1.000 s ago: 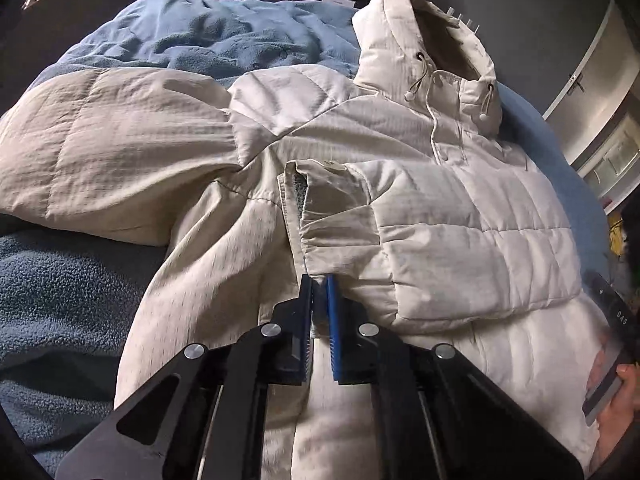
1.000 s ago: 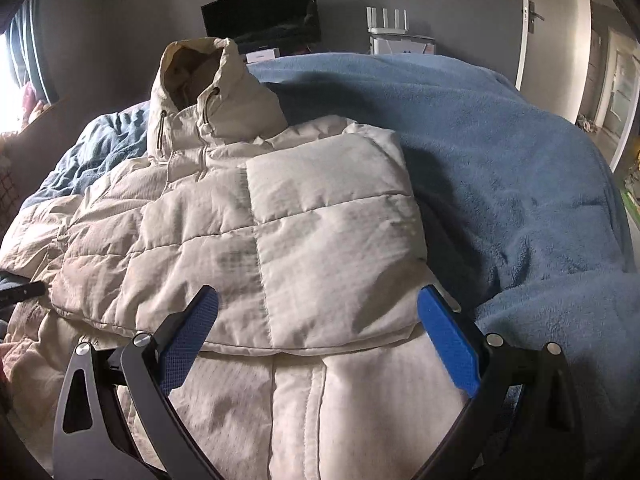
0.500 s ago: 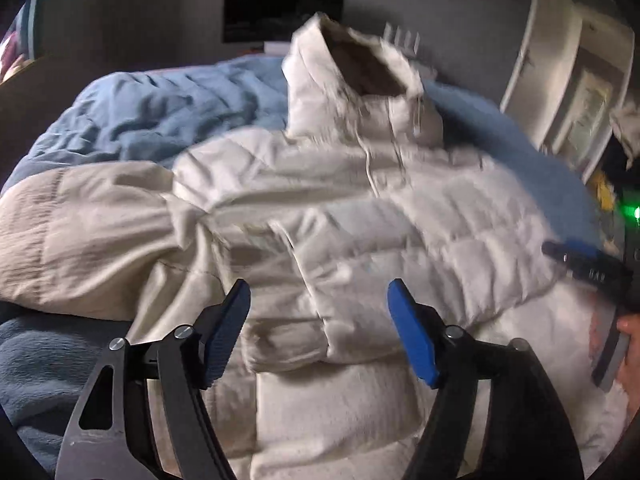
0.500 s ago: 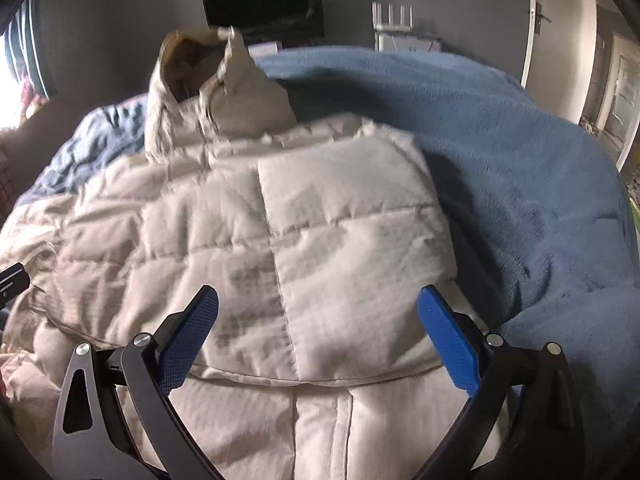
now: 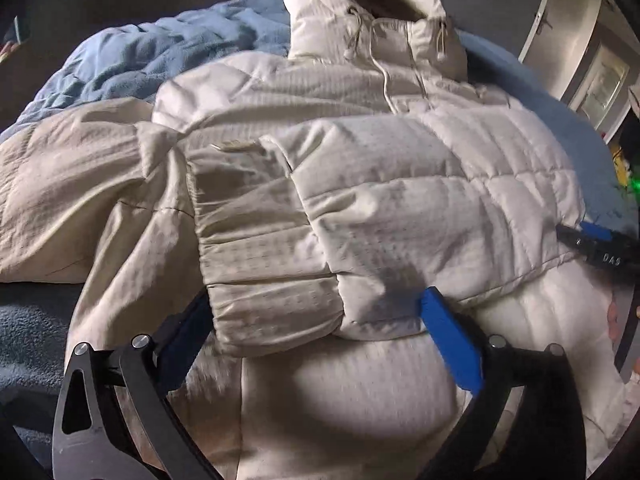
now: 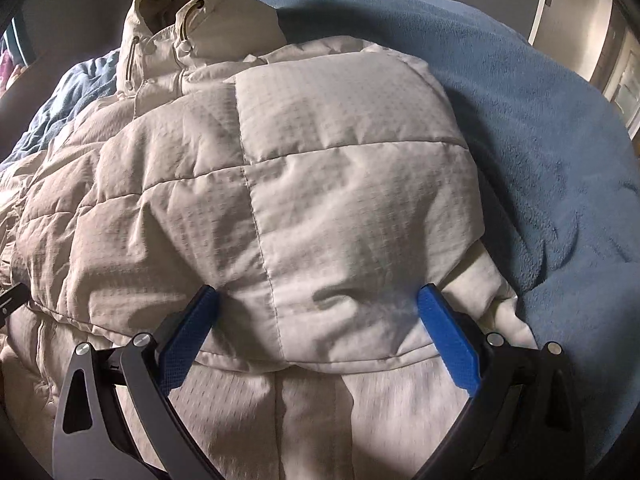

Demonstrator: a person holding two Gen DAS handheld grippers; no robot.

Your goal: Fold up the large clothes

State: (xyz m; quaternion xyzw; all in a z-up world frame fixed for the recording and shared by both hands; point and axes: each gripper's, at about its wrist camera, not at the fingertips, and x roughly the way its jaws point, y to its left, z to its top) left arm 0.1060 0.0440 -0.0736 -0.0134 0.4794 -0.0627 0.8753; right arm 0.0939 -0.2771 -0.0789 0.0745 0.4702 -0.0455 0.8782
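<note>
One cream puffer jacket (image 5: 360, 208), one blue blanket (image 6: 540, 128), two wide-spread grippers (image 5: 316, 316).

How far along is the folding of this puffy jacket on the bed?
Partly done. One sleeve is already folded across the jacket front. Both claws, left (jaws opening) and right, straddle that folded edge without pinching. The other sleeve is spread out on the blanket, and the hood is unfolded.

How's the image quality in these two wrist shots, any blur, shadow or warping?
Left wrist view: jacket slightly motion-smeared, dark shadow at the lower left, edges bowed by fisheye. Right wrist view: sharper on the quilting, soft along the bottom, blanket curved by the lens.
</note>
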